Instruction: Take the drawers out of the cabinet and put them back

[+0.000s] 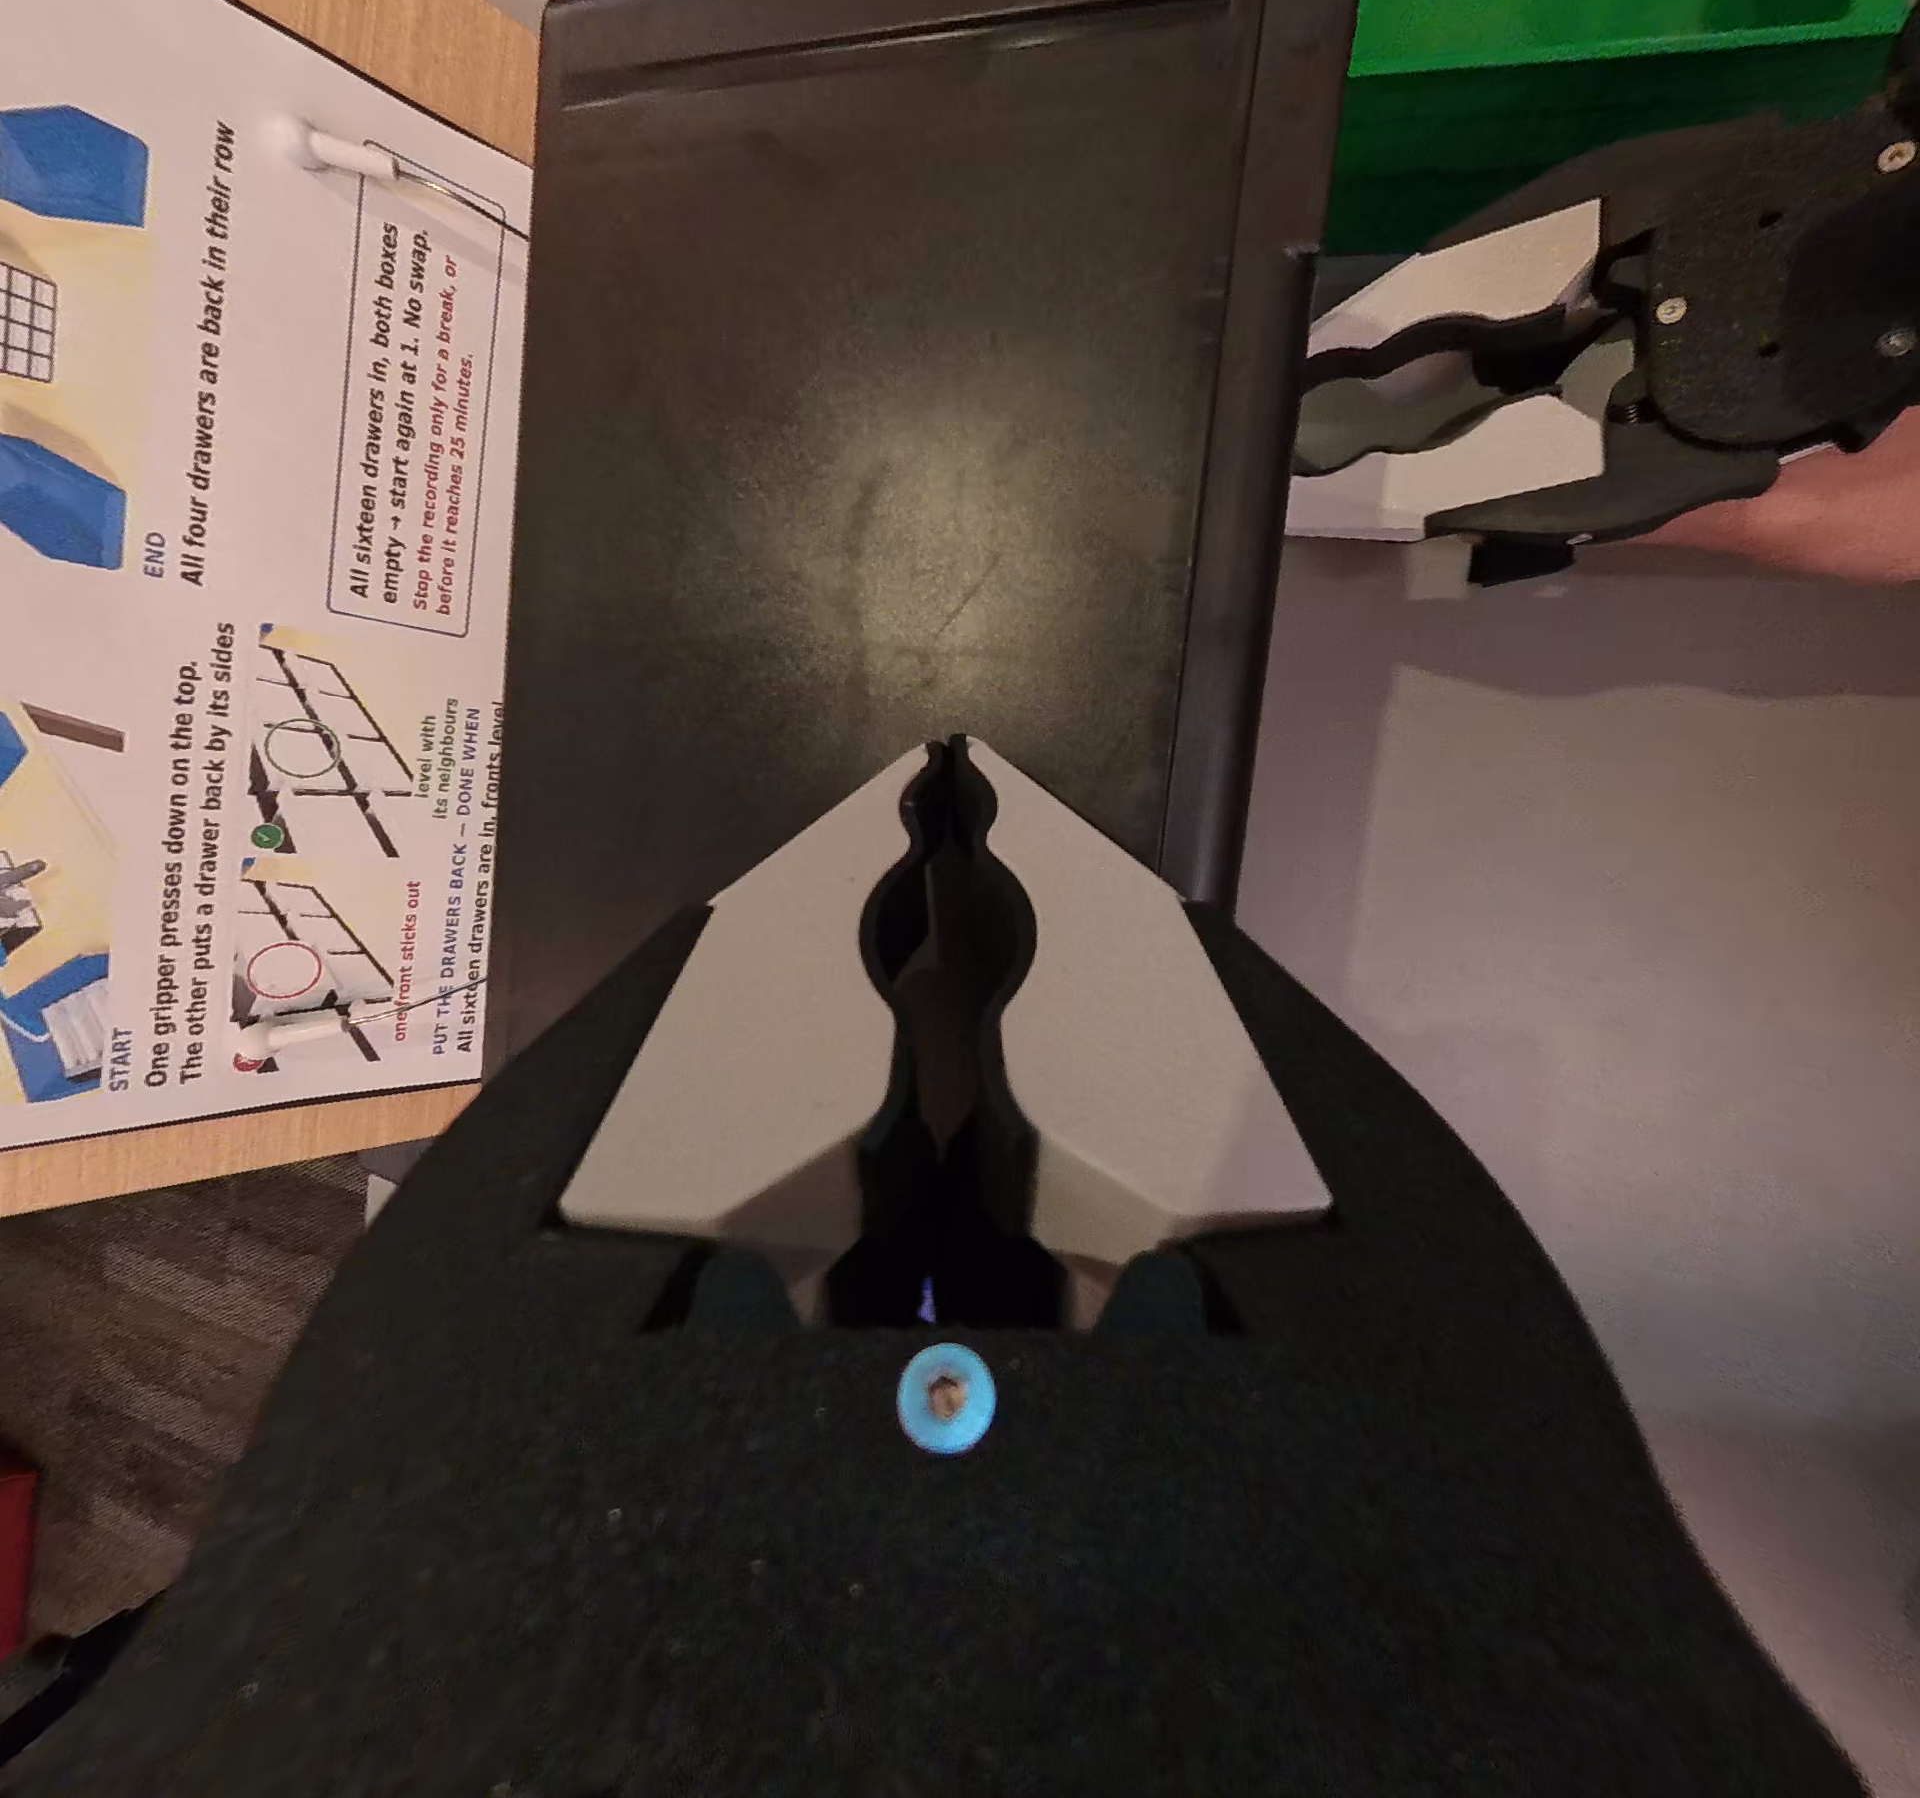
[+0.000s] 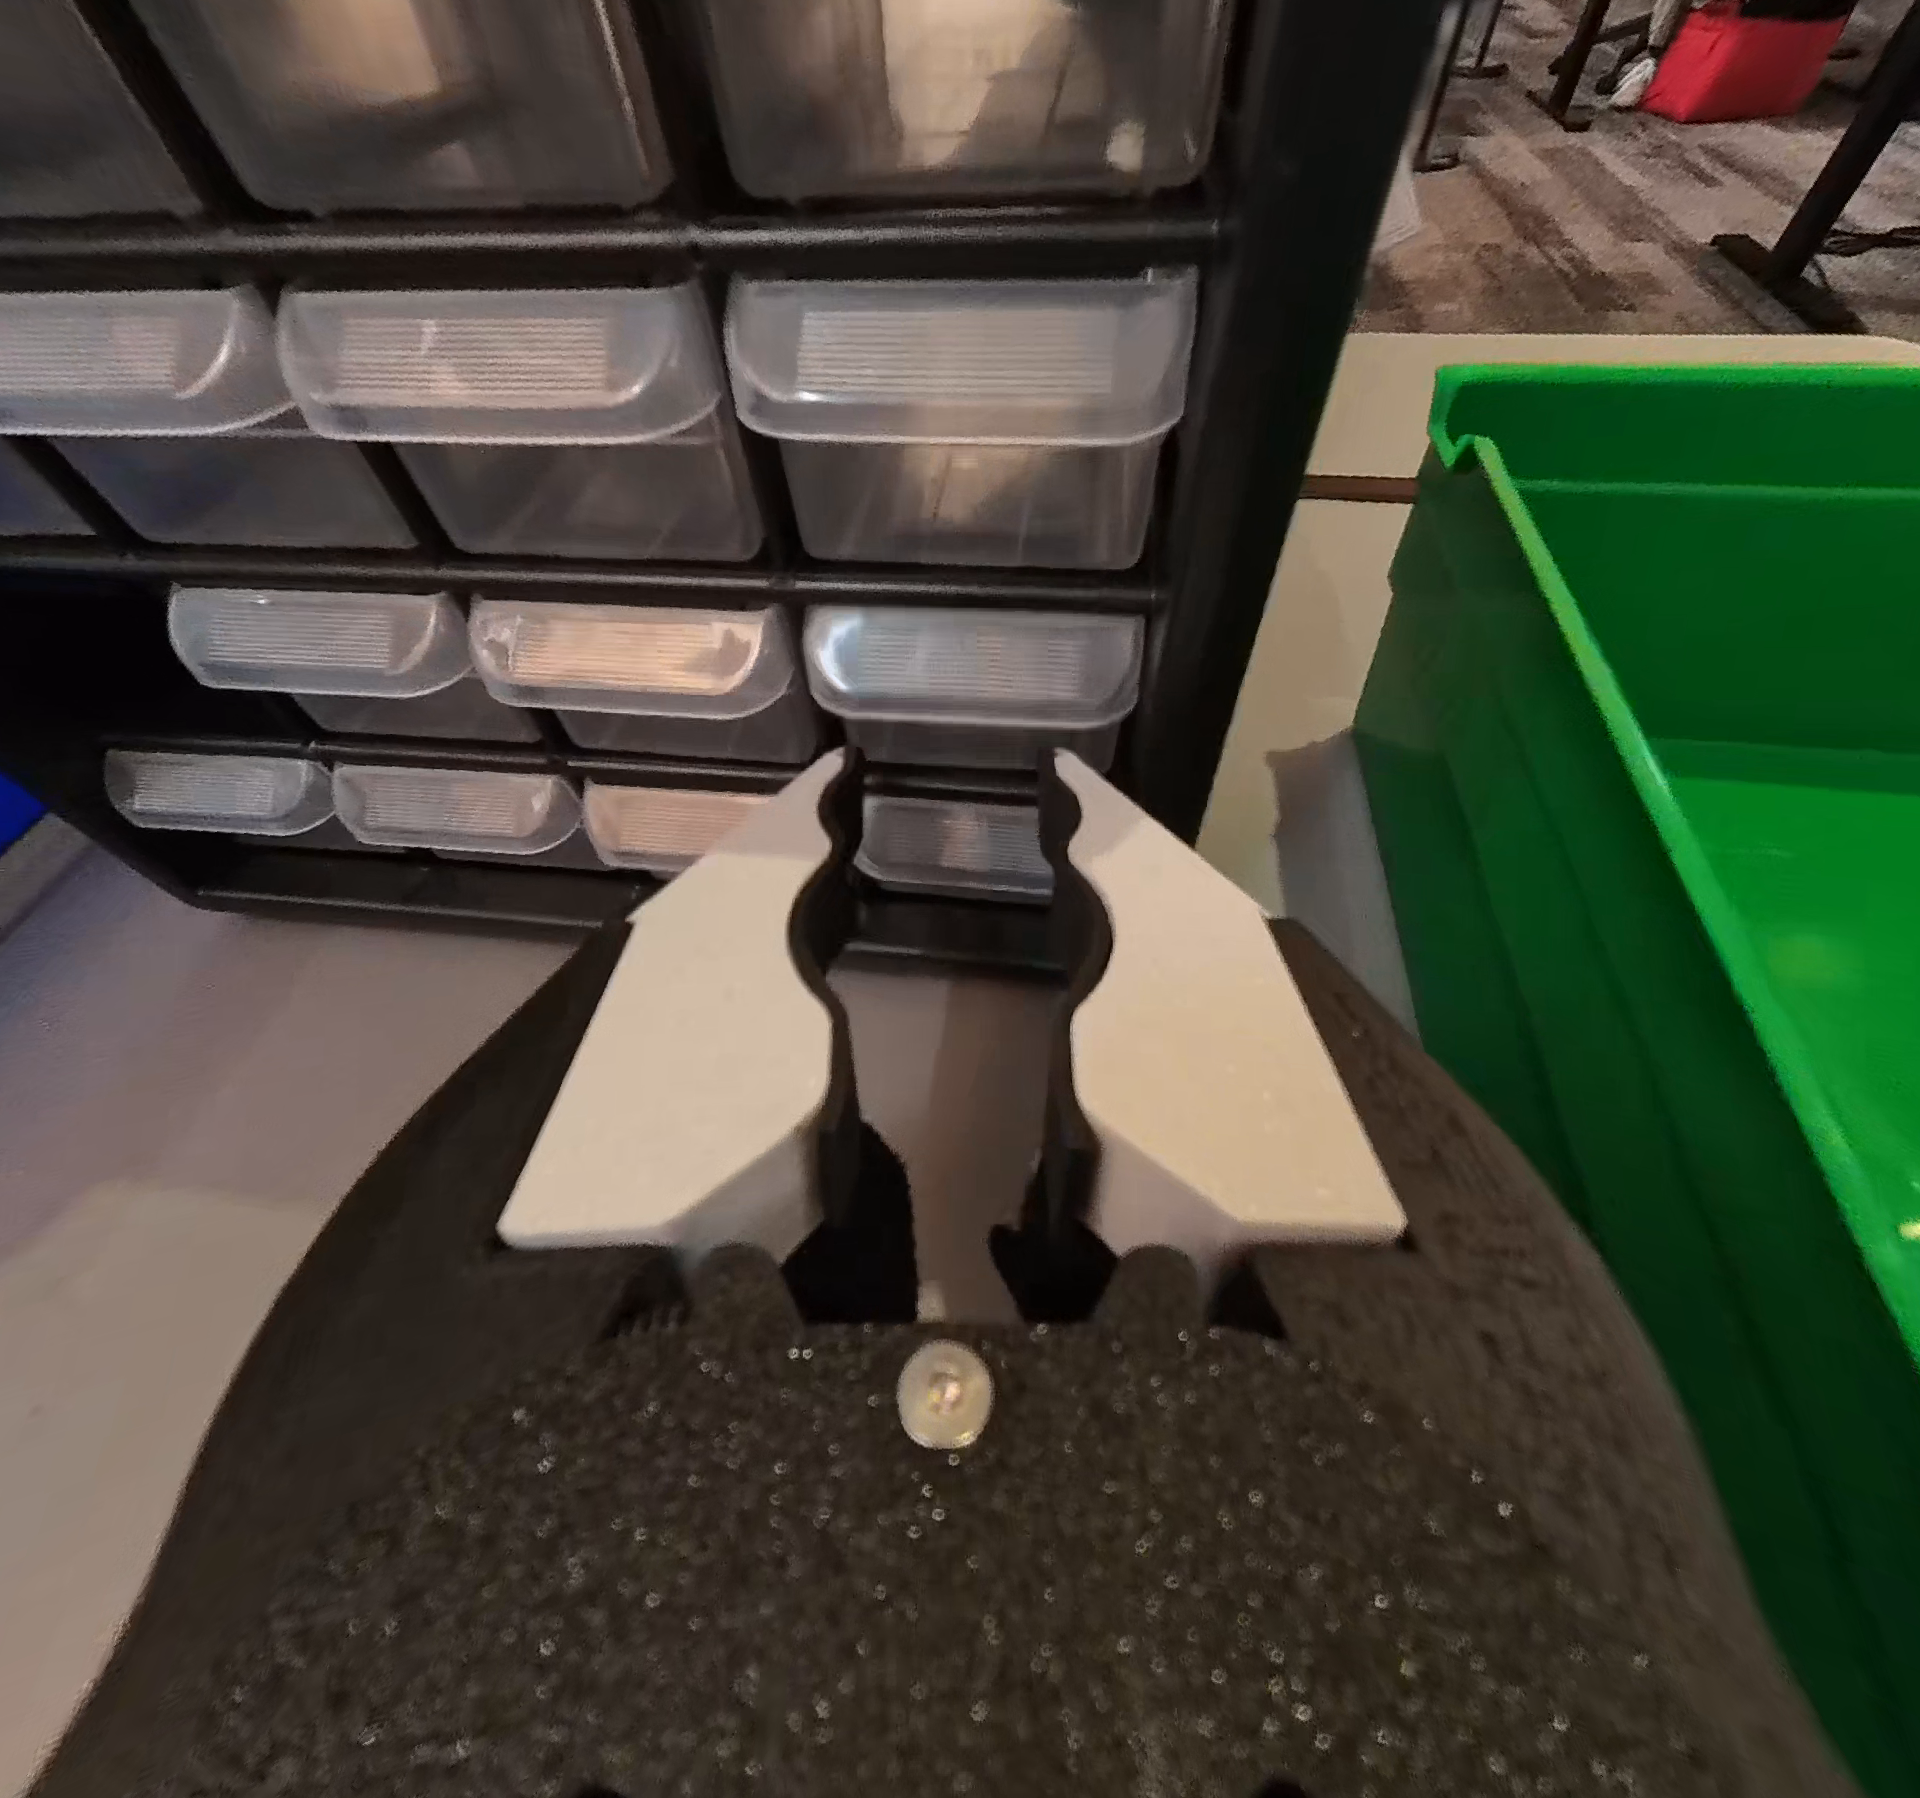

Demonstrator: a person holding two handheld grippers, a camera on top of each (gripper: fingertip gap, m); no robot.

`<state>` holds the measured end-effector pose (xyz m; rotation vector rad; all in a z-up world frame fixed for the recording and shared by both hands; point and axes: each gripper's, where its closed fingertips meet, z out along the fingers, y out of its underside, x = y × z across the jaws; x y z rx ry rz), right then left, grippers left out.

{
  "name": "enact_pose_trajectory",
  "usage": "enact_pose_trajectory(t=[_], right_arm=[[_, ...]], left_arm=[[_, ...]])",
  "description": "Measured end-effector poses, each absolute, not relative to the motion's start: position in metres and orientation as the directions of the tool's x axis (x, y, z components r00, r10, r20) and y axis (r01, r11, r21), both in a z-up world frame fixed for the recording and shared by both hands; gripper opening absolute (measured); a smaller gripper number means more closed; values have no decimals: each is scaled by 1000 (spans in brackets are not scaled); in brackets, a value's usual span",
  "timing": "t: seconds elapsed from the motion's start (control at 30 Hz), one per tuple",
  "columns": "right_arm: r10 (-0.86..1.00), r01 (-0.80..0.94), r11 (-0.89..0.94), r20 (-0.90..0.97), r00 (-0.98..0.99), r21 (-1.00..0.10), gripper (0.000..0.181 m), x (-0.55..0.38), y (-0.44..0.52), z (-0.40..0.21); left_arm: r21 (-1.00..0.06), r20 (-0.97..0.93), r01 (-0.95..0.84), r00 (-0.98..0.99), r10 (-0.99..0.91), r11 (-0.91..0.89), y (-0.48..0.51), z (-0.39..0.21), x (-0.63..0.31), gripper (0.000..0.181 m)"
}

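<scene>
The black cabinet (image 2: 1278, 294) holds rows of clear plastic drawers, all pushed in. My right gripper (image 2: 948, 772) is open and level with the bottom row. Its fingertips stand on either side of the front of the bottom right drawer (image 2: 956, 839), and I cannot tell whether they touch it. My left gripper (image 1: 951, 746) is shut and empty, with its tips over the cabinet's flat black top (image 1: 883, 398). The right gripper also shows in the left wrist view (image 1: 1309, 408), open at the cabinet's front side and held by a hand.
A green bin (image 2: 1662, 605) stands right of the cabinet and also shows in the left wrist view (image 1: 1610, 13). A printed instruction sheet (image 1: 260, 553) lies on a wooden table on the cabinet's other side. A red bag (image 2: 1735, 65) sits far off on the carpet.
</scene>
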<state>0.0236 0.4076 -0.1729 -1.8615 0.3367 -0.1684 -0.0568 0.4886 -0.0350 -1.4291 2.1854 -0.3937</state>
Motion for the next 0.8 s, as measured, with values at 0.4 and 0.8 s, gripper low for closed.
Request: enact_pose_trajectory(t=[0.4,0.8], right_arm=[[-115,-122,-300,-92,989,-946,40,-85,299,-169],[77,-136,-387,-178,981,-912,49,-108,288,-164]], left_arm=[[-764,-216,-594,-131,-968,251,543,25,-96,0],[35,-204,-994,-108,-973,103,639,-212,-319,37]])
